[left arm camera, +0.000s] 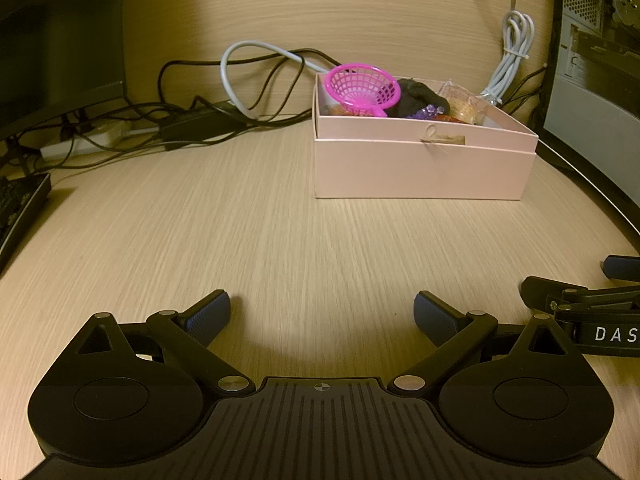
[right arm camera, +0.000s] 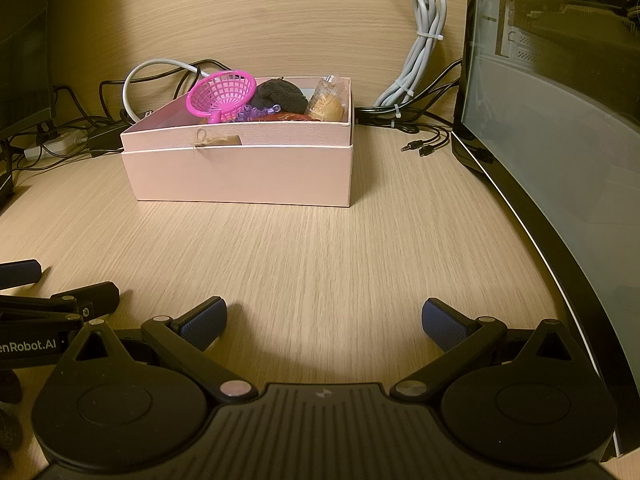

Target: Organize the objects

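Note:
A pale pink box (left arm camera: 420, 168) (right arm camera: 240, 172) stands on the wooden desk, far from both grippers. Inside it lie a magenta plastic strainer (left arm camera: 362, 86) (right arm camera: 222, 94), a black cloth (left arm camera: 420, 94) (right arm camera: 280, 94), purple beads (left arm camera: 428, 111) (right arm camera: 256, 112) and a wrapped snack (left arm camera: 466, 104) (right arm camera: 328, 100). My left gripper (left arm camera: 322, 314) rests low over bare desk, open, nothing between its fingers. My right gripper (right arm camera: 324, 320) is likewise open and empty. Each gripper shows at the edge of the other's view, side by side.
Tangled black and grey cables (left arm camera: 240, 92) and a power strip (left arm camera: 76, 146) lie at the back left. A bundled grey cable (right arm camera: 424, 52) hangs by the wall. A computer case with a glass side (right arm camera: 560, 140) lines the right. A dark keyboard (left arm camera: 20, 208) sits left.

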